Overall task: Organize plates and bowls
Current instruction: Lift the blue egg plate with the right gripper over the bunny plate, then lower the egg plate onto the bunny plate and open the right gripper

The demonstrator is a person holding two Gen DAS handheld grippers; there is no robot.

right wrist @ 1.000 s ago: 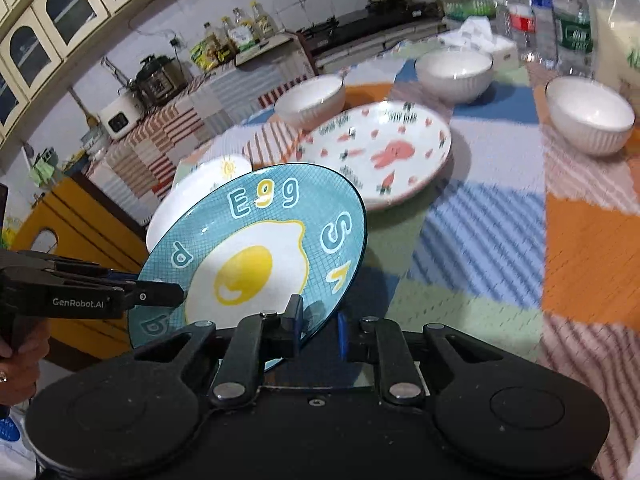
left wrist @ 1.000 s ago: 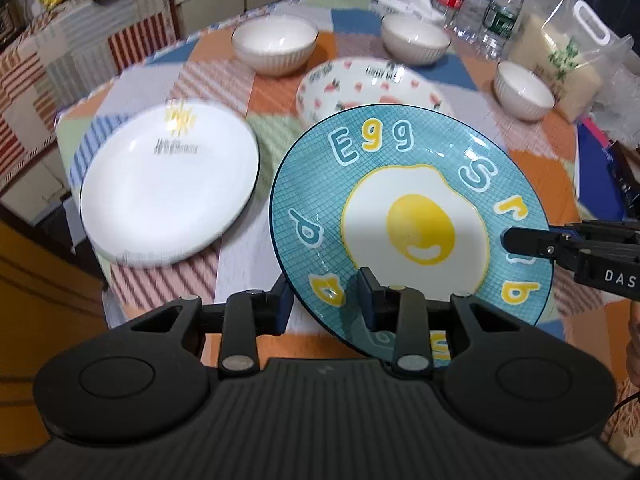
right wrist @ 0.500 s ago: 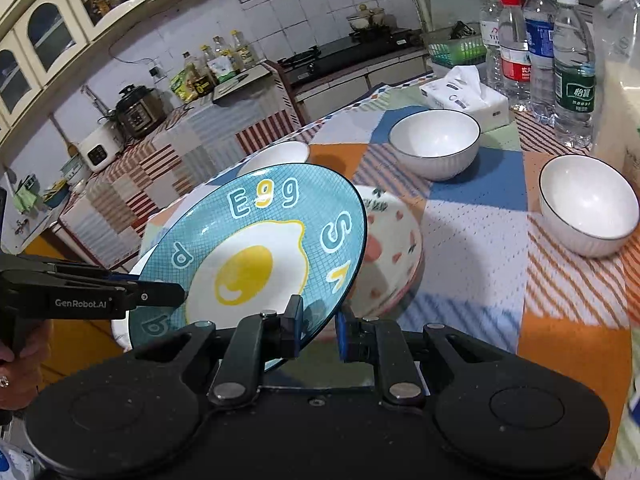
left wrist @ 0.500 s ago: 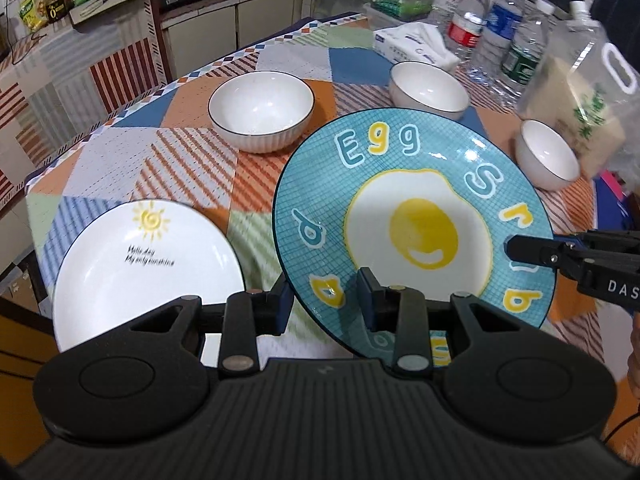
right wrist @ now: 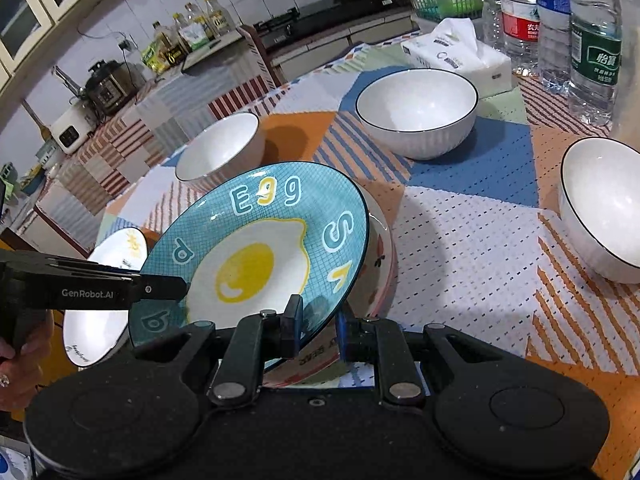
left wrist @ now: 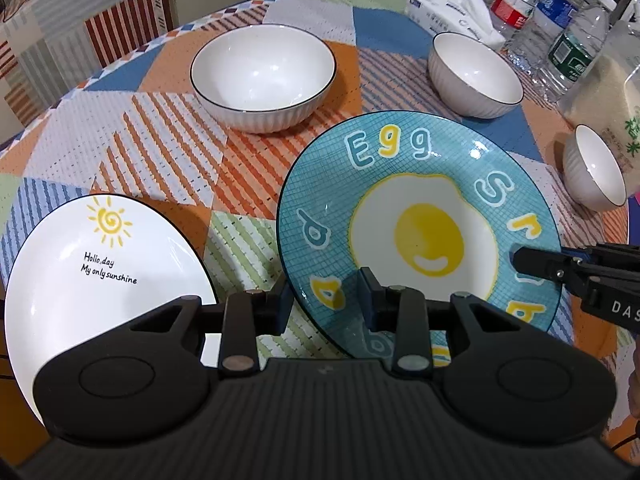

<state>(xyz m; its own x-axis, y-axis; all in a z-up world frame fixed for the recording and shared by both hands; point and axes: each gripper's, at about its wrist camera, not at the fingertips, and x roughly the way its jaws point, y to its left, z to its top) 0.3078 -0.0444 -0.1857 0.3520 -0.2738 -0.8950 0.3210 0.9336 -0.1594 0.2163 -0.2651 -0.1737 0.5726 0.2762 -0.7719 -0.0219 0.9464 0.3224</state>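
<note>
Both grippers hold the blue egg plate (left wrist: 420,224) by its rim. My left gripper (left wrist: 324,300) is shut on its near edge; my right gripper (right wrist: 318,324) is shut on its right edge (right wrist: 256,256) and shows in the left wrist view (left wrist: 540,262). The plate hangs just above the pink-patterned plate (right wrist: 380,256), covering most of it. A white sunshine plate (left wrist: 92,280) lies to the left. Three white bowls stand behind: a large one (left wrist: 262,76), a second (left wrist: 474,74) and a third (left wrist: 592,168).
Water bottles (right wrist: 556,20), a tissue pack (right wrist: 456,54) and a bag of rice (left wrist: 600,88) stand at the table's far right. The table's left edge (left wrist: 8,148) is close to the white plate. A striped counter (right wrist: 132,120) stands beyond.
Both grippers carried the blue plate forward and lowered it over the pink-patterned plate, which is now almost hidden beneath it. Both grips are unchanged.
</note>
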